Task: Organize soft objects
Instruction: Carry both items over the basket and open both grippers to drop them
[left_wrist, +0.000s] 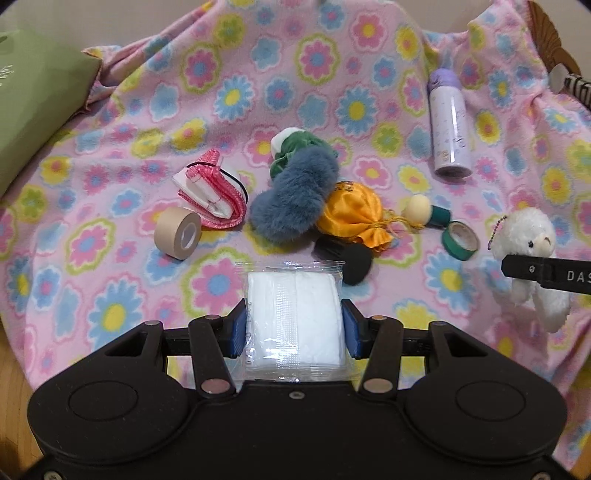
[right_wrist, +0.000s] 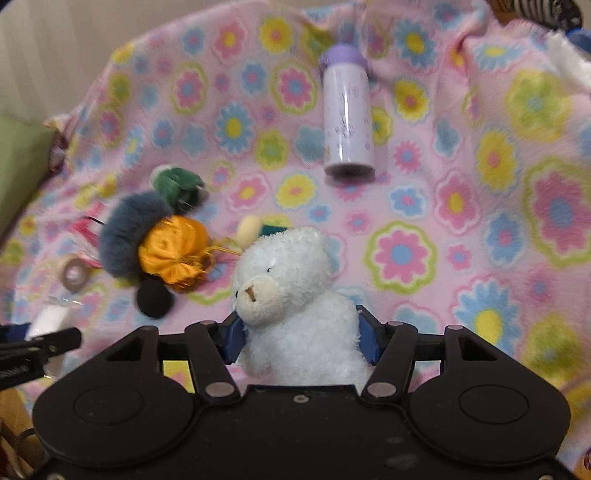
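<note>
A plastic-wrapped white tissue pack (left_wrist: 293, 321) is being clamped between the jaws of the left gripper (left_wrist: 293, 325), at lower centre of its view. A white plush bear (right_wrist: 295, 295) is being gripped by the right gripper (right_wrist: 301, 336), lifted off the flowered blanket (left_wrist: 110, 110). Still lying mid-frame and awaiting sorting are a blue fur scrunchie (left_wrist: 291, 195), an orange satin pouch (left_wrist: 351, 214) and a pink folded cloth (left_wrist: 214, 192).

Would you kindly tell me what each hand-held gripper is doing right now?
Left hand-held gripper: closed on a wrapped white pad.
Right hand-held gripper: closed on a white plush bear.
</note>
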